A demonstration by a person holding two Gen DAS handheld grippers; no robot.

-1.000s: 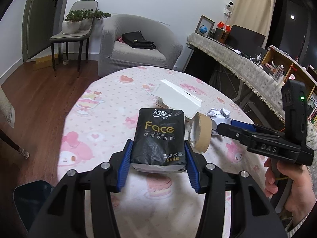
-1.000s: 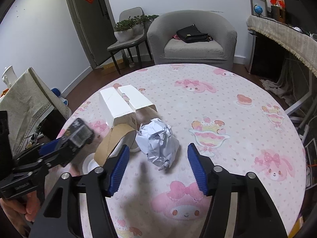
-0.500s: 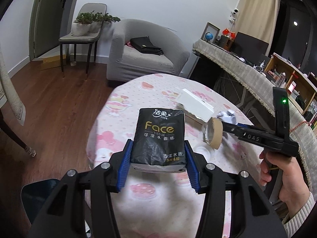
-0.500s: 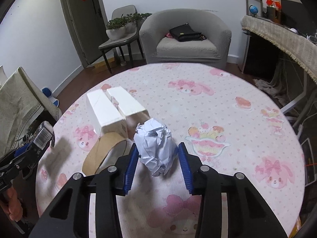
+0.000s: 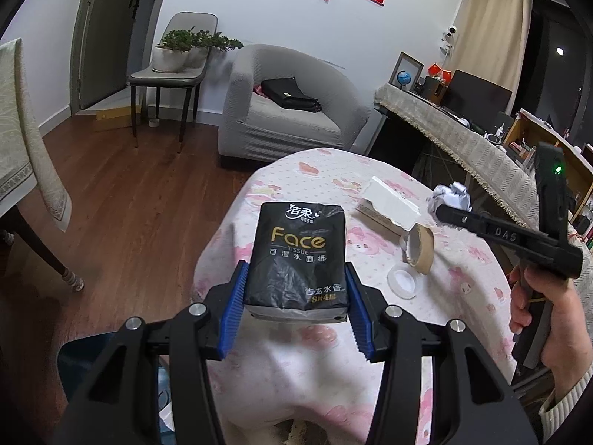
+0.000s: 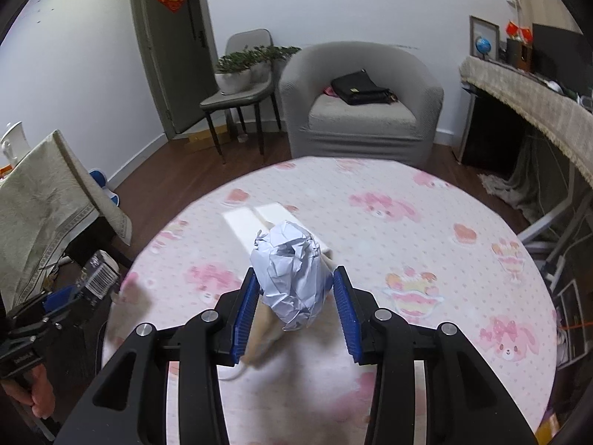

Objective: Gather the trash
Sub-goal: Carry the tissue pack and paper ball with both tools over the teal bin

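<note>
Since a second ago both my tools have lifted away from the bench with their loads, and the right one, which then stood spread around the paper ball, has clamped onto it.

My left tool (image 5: pixel 294 302) is clenched on the black plastic tissue pack with gold "Face" lettering (image 5: pixel 298 257), its blue pads pressed to the pack's two sides. The pack hangs in the air off the left edge of the round bench with the pink cartoon tablecloth (image 5: pixel 315 371), over the brown wooden floor (image 5: pixel 141 200). To the right of the pack, on the bench, a small white round lid (image 5: pixel 404 282) lies flat; just beyond it a brown roll of packing tape (image 5: pixel 420 246) stands on its edge, and farther back lies a flat white cardboard box (image 5: pixel 389 205).

Right of the pack again, my right tool (image 6: pixel 295 309) grips the crumpled ball of pale blue-white paper (image 6: pixel 292 274) between its blue pads, raised above the bench; from the left wrist view the ball (image 5: pixel 450 200) shows at the tip of that tool. In the right wrist view the white box (image 6: pixel 255 222) lies behind the ball, partly hidden by it, and the picture is blurred below the ball. Behind the bench stands a grey armchair (image 6: pixel 361 107) with a black bag (image 6: pixel 361 87) on its seat.
</note>
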